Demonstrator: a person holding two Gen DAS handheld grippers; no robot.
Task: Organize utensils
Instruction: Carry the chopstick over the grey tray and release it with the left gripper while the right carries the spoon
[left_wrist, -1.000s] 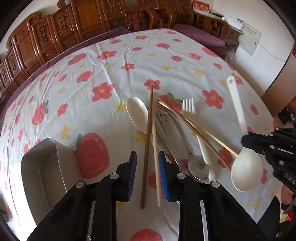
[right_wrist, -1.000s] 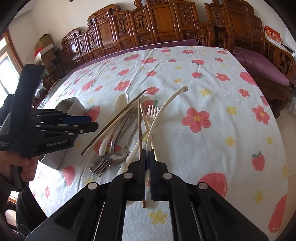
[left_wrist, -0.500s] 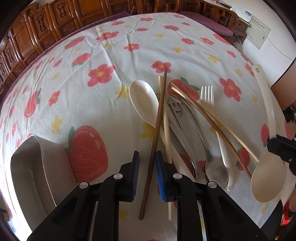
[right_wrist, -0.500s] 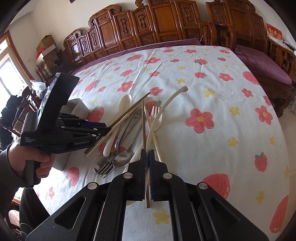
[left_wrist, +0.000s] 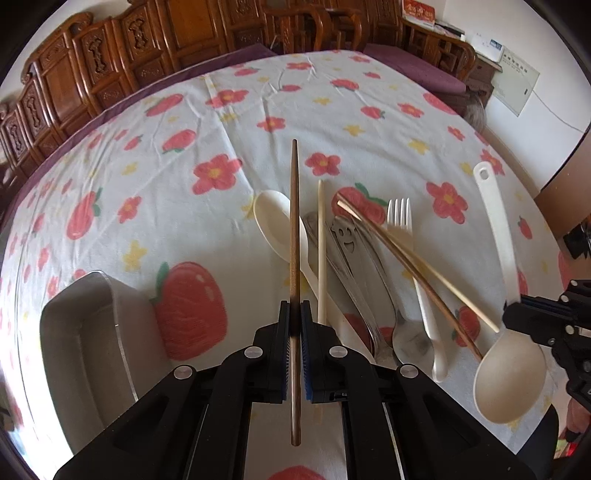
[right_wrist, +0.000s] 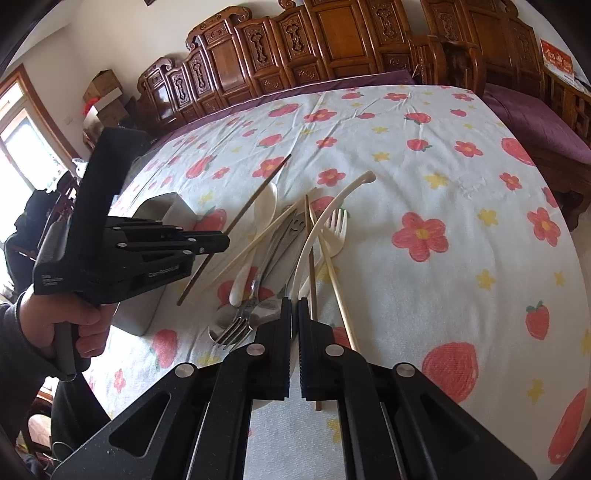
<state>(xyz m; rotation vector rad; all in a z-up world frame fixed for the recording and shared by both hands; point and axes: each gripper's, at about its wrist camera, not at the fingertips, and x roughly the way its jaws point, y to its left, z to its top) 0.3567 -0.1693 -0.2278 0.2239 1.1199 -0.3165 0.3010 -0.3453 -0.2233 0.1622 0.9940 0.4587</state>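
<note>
My left gripper (left_wrist: 294, 317) is shut on a dark brown chopstick (left_wrist: 294, 229) and holds it lifted above the table; it also shows in the right wrist view (right_wrist: 236, 225). My right gripper (right_wrist: 294, 306) is shut on the handle of a large white ladle (right_wrist: 321, 221), whose bowl (left_wrist: 509, 373) lies by the table's near edge. The pile holds a pale chopstick (left_wrist: 321, 251), a white spoon (left_wrist: 275, 225), a metal spoon (left_wrist: 410, 336), a white plastic fork (left_wrist: 400, 218), a metal fork (right_wrist: 236, 325) and a pair of tan chopsticks (left_wrist: 413, 266).
A grey rectangular tray (left_wrist: 85, 354) stands left of the pile on the flowered tablecloth (left_wrist: 184, 122); it shows behind the left gripper in the right wrist view (right_wrist: 166, 206). Carved wooden chairs (right_wrist: 295, 48) line the far side of the table.
My left gripper has shut on the dark brown chopstick and lifted it off the pile. My right gripper stays shut on the ladle handle.
</note>
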